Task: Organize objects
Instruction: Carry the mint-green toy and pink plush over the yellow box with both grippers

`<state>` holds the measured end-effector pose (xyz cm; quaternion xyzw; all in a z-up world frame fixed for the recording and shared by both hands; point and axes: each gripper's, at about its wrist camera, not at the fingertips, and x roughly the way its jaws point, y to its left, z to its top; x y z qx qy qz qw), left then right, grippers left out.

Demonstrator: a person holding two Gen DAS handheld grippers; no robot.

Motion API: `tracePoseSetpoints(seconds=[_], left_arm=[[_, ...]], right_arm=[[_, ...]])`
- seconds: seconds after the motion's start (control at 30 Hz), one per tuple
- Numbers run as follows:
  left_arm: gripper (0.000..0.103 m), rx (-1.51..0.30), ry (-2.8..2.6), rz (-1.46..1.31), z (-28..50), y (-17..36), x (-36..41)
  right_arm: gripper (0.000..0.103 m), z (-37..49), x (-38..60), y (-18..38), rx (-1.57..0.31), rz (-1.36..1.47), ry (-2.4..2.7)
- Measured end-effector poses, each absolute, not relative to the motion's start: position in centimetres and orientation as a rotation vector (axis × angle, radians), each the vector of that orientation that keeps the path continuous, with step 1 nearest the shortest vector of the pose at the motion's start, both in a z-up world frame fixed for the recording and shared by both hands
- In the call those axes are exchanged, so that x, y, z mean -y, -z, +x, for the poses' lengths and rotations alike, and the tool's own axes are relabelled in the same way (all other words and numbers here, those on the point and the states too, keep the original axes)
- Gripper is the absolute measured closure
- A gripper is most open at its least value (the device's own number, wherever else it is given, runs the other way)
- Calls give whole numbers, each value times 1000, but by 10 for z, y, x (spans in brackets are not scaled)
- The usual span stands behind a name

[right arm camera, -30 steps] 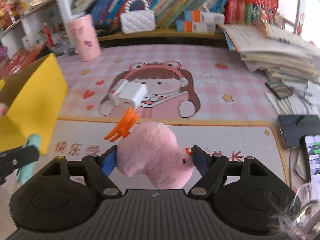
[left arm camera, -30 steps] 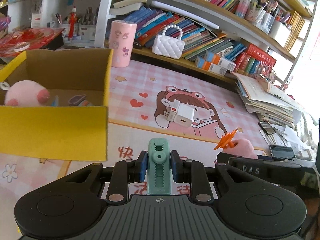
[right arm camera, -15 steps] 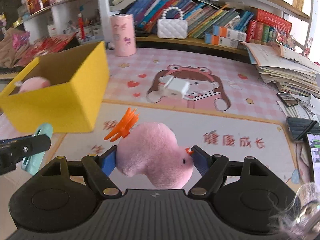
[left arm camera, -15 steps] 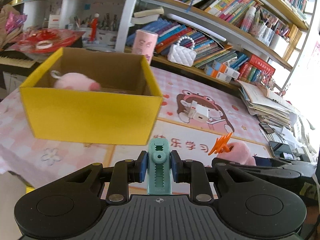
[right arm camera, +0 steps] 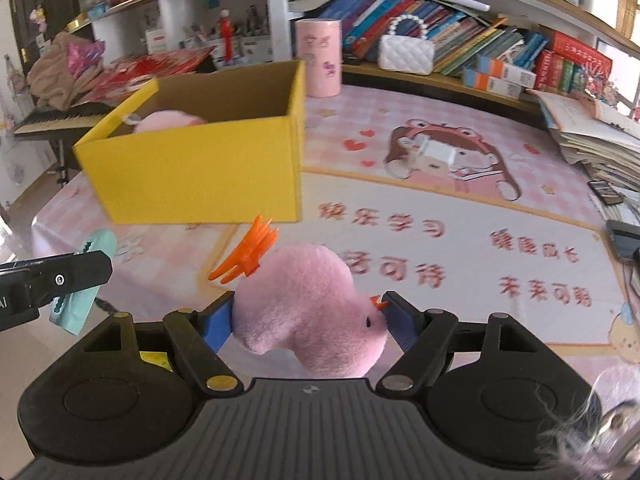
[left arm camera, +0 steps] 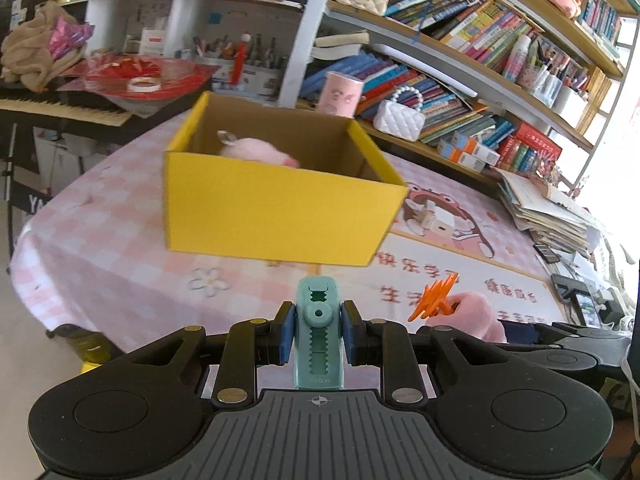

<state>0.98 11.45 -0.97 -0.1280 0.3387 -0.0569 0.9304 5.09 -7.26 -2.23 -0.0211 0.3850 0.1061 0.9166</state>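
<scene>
My left gripper (left arm camera: 318, 330) is shut on a teal clip (left arm camera: 318, 344), held above the table in front of the yellow box (left arm camera: 276, 216). My right gripper (right arm camera: 306, 320) is shut on a pink plush toy (right arm camera: 312, 316) with an orange comb (right arm camera: 250, 256). The box (right arm camera: 200, 176) is open on top and holds another pink plush (left arm camera: 258, 152). A white charger (right arm camera: 436, 156) lies on the cartoon mat beyond the box. The teal clip (right arm camera: 80, 300) and the left gripper also show at the left of the right wrist view.
A pink cup (right arm camera: 318, 58) and a white quilted purse (right arm camera: 406, 52) stand behind the box by the bookshelves. A stack of papers (right arm camera: 596, 132) and phones (right arm camera: 622, 236) lie at the right table edge. The table's left edge (left arm camera: 24, 240) drops off.
Both grippers have pulled back and risen with their objects still held, so the box and the table look farther away and the left table edge has come into view.
</scene>
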Motion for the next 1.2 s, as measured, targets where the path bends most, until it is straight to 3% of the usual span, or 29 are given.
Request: tracePoseSetpoints(seconds=[0.77, 1.2], left_arm=[[80, -625, 104, -260, -13, 0, -169], [80, -500, 61, -253, 43, -32, -175]], right_arm=[[27, 25, 4, 11, -749, -81, -267], [27, 85, -2, -42, -536, -56, -310]])
